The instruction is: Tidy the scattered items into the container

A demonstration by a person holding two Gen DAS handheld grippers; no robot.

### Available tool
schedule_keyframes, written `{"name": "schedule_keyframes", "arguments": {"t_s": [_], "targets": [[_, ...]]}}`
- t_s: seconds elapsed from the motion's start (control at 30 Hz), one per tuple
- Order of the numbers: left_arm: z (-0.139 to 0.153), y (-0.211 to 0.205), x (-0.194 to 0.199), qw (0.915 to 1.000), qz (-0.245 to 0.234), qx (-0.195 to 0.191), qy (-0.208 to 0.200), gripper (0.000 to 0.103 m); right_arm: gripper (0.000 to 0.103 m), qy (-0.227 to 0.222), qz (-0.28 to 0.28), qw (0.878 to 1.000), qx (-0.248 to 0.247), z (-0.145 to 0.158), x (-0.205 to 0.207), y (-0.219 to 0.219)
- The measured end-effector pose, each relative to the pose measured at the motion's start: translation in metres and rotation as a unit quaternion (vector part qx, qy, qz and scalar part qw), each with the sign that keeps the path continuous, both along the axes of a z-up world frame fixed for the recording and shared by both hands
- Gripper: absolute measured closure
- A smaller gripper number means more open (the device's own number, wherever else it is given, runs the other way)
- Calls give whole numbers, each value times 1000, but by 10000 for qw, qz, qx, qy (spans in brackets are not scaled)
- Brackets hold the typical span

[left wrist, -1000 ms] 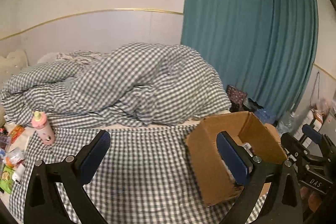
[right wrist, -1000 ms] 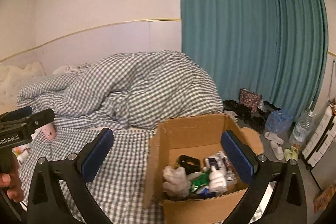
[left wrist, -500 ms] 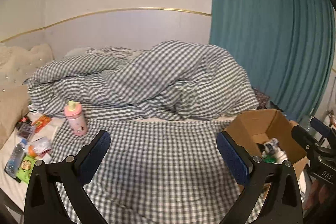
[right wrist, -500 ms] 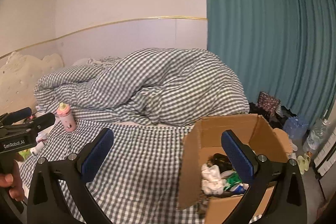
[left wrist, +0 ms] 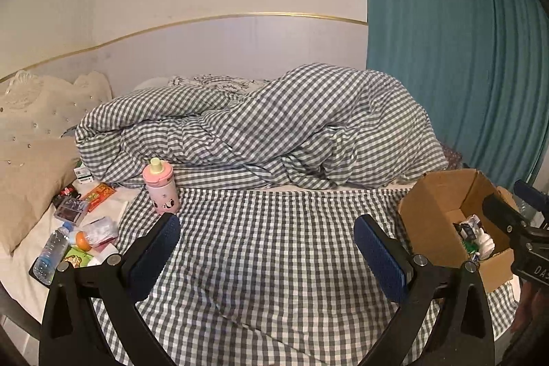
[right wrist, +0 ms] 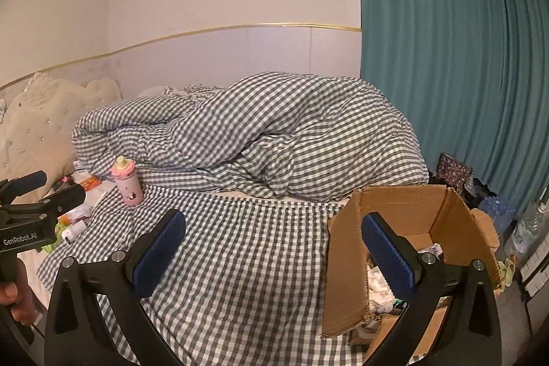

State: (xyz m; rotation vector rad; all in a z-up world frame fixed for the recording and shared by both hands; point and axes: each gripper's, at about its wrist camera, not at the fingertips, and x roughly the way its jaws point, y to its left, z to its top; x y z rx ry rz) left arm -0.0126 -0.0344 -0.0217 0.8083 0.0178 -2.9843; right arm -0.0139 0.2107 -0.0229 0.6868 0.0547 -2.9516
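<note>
My bed (left wrist: pixel 260 266), covered by a grey-and-white checked sheet, carries everything described here. A bunched checked duvet (left wrist: pixel 274 132) lies along its far edge, against the wall. The cardboard box (left wrist: pixel 442 211), open at the top, stands at the bed's right edge and already holds several small packets and a white item. My left tongs (left wrist: pixel 266 249) hang above the middle of the sheet with the blue pads wide apart and nothing between them. My right tongs (right wrist: pixel 274 249) are likewise spread wide and hold nothing; their right pad sits in front of the box's near wall in the right wrist view. A pink bottle (left wrist: pixel 160 187) with a pale yellow cap stands upright near the left edge of the checked sheet, just in front of the duvet. Beyond it, at the bed's left edge beside a beige pillow (left wrist: pixel 31 187), lie the scattered items: a clear water bottle (left wrist: pixel 51 251), an orange snack packet (left wrist: pixel 97 194), and smaller wrappers I cannot identify.
</note>
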Motion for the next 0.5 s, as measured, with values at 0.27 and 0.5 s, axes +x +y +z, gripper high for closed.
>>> {"name": "schedule_keyframes", "arguments": {"t_s": [0.27, 0.5], "targets": [[0, -9, 8, 9999, 92, 52, 15, 0, 0, -10, 97, 9999, 44, -3, 7, -12], [0, -10, 9, 9999, 45, 136, 30, 0, 0, -68, 119, 9999, 73, -9, 8, -13]]}}
